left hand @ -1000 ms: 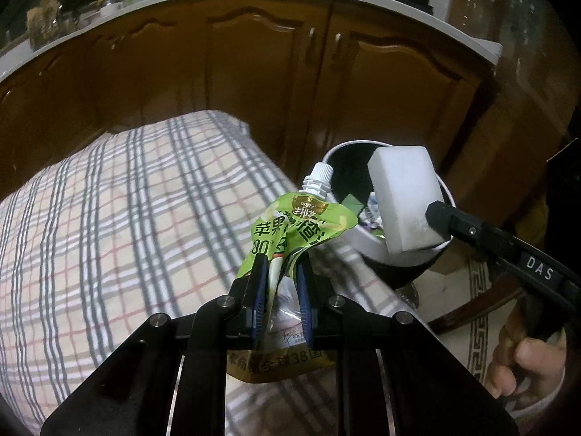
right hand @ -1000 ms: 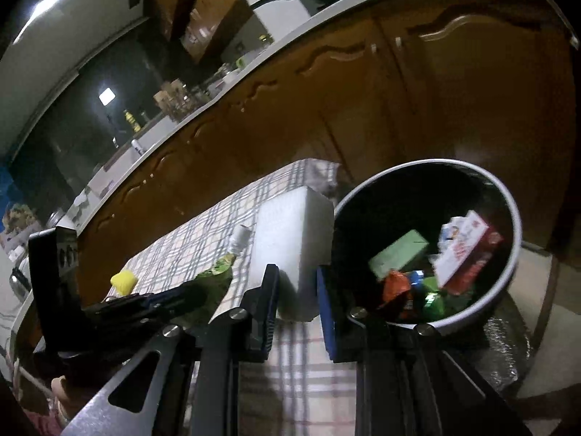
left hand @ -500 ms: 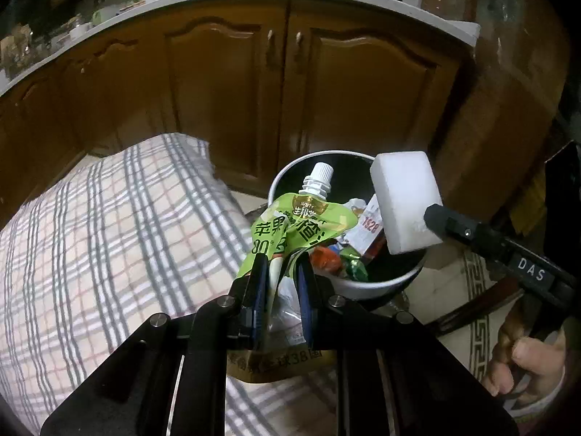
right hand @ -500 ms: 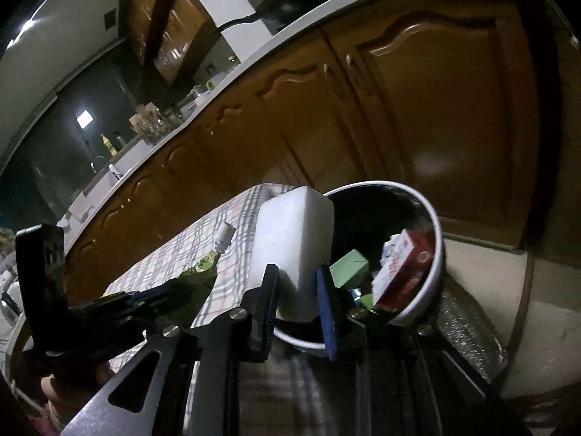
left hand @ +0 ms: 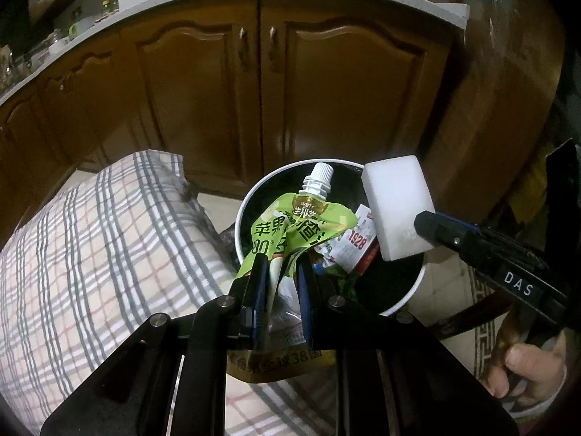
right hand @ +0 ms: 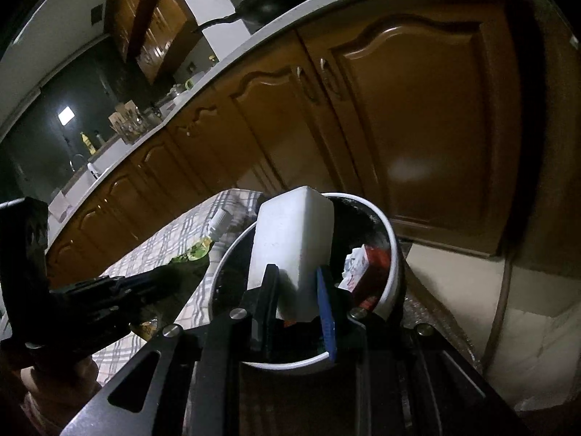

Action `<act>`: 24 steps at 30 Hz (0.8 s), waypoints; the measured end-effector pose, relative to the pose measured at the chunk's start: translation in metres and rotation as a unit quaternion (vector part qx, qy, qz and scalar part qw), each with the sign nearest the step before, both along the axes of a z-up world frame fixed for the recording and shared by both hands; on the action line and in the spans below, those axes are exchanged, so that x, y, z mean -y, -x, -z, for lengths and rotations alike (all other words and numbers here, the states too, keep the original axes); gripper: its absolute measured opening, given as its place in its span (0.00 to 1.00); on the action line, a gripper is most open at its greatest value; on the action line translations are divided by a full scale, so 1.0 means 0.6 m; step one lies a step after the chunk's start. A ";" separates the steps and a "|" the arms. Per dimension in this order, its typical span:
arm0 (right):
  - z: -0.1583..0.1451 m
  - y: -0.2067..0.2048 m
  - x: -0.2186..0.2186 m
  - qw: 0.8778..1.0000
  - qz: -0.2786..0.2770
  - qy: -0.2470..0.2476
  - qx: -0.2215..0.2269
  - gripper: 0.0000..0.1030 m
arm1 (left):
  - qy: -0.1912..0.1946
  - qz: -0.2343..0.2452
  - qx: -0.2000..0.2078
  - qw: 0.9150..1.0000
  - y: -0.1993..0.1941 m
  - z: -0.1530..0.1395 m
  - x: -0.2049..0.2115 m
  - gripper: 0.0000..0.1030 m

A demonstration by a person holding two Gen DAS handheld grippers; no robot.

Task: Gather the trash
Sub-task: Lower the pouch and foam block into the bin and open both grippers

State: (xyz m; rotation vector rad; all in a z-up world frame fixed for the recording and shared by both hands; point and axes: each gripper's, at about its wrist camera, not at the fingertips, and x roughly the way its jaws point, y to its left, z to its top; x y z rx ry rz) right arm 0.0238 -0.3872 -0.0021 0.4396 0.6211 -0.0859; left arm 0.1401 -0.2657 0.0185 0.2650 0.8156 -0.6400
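My left gripper (left hand: 281, 265) is shut on a crumpled green drink pouch (left hand: 290, 230) with a white screw spout, held above the near edge of a round white-rimmed bin (left hand: 243, 214). My right gripper (right hand: 296, 276) is shut on a white foam block (right hand: 290, 239), which hangs over the same bin (right hand: 394, 254). In the left wrist view that block (left hand: 397, 207) sits over the bin's right side, pinched by the right gripper's fingers (left hand: 446, 234). Inside the bin lie a red and white carton (left hand: 357, 245) and other wrappers. The pouch's spout (right hand: 219, 219) shows left of the bin.
A table with a plaid cloth (left hand: 90, 254) ends just left of the bin. Brown cabinet doors (left hand: 254, 83) under a white counter stand close behind it. A pan (right hand: 276, 1) sits on the counter. A hand (left hand: 526, 370) holds the right gripper's handle over tiled floor.
Both grippers have travelled from over the table edge to above the bin, keeping the pouch and the foam block. The bin now sits under both items.
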 end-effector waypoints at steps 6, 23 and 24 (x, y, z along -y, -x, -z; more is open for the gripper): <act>0.005 -0.007 0.005 1.000 0.003 0.004 -0.010 0.21 | -0.003 0.001 -0.005 1.000 -0.007 0.005 0.009 0.14; 0.017 -0.027 0.010 0.999 0.001 0.021 -0.039 0.21 | -0.019 0.004 -0.024 1.000 -0.023 0.025 0.037 0.15; 0.017 -0.028 0.010 0.999 0.000 0.023 -0.042 0.21 | -0.020 0.003 -0.026 0.999 -0.025 0.027 0.039 0.15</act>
